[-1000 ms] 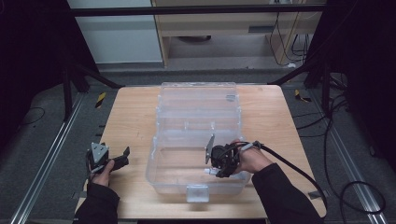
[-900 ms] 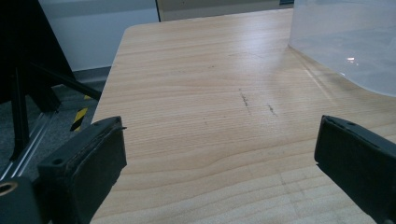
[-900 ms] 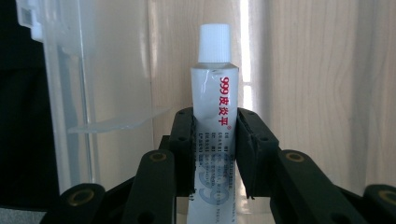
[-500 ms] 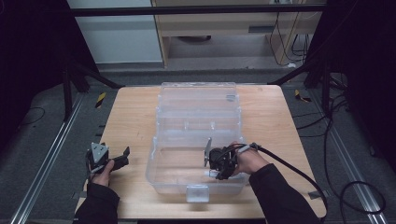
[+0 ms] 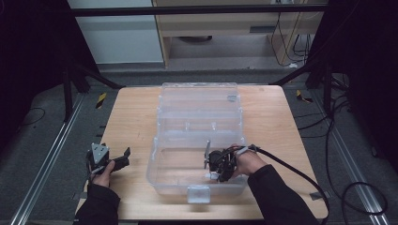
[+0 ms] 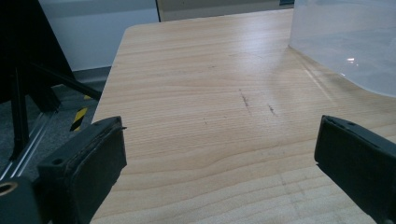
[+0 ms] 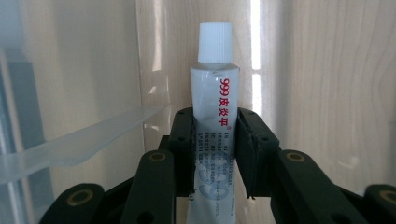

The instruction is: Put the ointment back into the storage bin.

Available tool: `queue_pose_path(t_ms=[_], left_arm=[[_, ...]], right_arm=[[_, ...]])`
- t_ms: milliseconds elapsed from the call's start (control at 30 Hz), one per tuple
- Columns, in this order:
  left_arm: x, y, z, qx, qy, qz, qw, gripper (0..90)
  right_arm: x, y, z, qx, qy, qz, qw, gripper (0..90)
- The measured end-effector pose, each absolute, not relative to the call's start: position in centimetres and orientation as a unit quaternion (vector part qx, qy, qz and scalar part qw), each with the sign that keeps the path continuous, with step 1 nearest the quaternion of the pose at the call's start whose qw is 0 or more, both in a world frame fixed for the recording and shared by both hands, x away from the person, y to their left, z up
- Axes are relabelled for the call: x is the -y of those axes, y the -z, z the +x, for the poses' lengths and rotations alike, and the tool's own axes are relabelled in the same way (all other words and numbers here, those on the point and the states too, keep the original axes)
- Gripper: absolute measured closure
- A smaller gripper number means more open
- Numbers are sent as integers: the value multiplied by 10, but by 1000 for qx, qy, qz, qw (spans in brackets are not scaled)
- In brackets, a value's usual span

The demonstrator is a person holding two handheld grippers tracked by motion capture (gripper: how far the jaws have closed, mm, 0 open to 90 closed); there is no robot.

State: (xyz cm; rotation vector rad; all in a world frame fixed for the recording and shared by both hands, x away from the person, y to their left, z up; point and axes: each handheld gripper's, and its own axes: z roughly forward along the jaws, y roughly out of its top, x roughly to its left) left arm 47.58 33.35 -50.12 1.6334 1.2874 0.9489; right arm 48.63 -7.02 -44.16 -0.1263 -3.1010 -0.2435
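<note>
A clear plastic box (image 5: 155,157) stands open in the middle of the wooden table (image 5: 131,117), its lid (image 5: 199,101) folded back on the far side. My right gripper (image 5: 212,172) reaches into the near right part of the box. It is shut on a white tube (image 7: 214,88) with a ribbed white cap and red lettering. The pads of the right gripper (image 7: 215,119) press on the tube's sides, and the cap points away from the camera over the box floor. My left gripper (image 5: 124,157) rests open at the table's left edge, and the left gripper (image 6: 219,154) has nothing between its pads.
The box's curved corner (image 6: 345,42) lies ahead and to the right of the left gripper. A translucent ledge of the box (image 7: 74,147) runs to the left of the held tube. A black cable (image 5: 291,168) trails from the right gripper across the table's right side.
The right gripper with the tube has shifted slightly toward the near wall of the box. The left gripper has not moved.
</note>
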Motion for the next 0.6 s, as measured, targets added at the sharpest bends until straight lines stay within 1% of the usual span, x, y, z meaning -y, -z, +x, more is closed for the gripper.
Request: queue_pose_path(t_ms=[600], left_arm=[[-333,501,476,-512,-378,650,414,15]], right_arm=[[67,452,488,998,56,-35,21,685]])
